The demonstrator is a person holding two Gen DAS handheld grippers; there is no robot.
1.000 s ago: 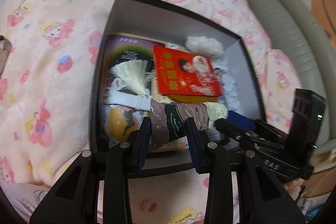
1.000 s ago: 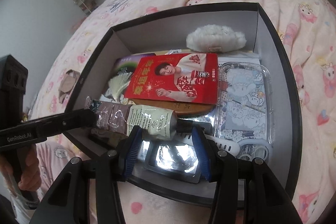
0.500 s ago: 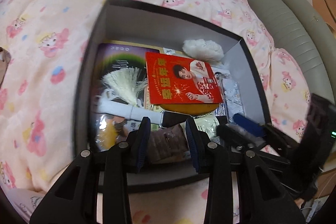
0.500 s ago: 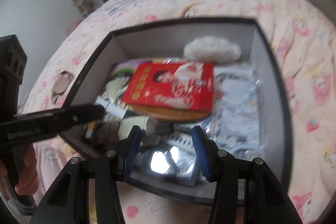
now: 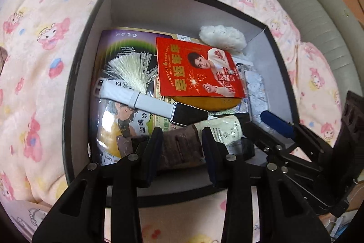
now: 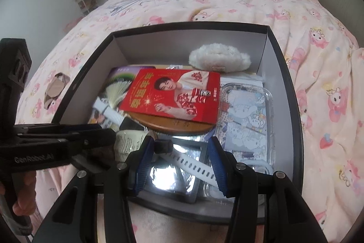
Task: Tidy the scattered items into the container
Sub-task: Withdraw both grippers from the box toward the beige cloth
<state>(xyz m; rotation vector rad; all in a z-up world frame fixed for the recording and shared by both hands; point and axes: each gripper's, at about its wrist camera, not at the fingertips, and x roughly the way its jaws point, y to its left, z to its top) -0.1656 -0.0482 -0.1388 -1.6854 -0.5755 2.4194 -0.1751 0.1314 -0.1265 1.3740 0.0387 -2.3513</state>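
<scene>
Lettering "LUCKY CUP" on red card (image 5: 198, 70); left gripper (image 5: 182, 147) clamps tube (image 5: 204, 138); right gripper (image 6: 179, 165) apart.

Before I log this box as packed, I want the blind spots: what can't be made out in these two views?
- Brown-and-cream tube: left wrist view, the left gripper jaws hide its sides, so squeeze or release is unclear.
- Round wooden disc: both views, the red printed card covers most of it.
- Black box floor: buried under the items.
- Brown object on the pink blanket: right wrist view, too small to identify.
</scene>
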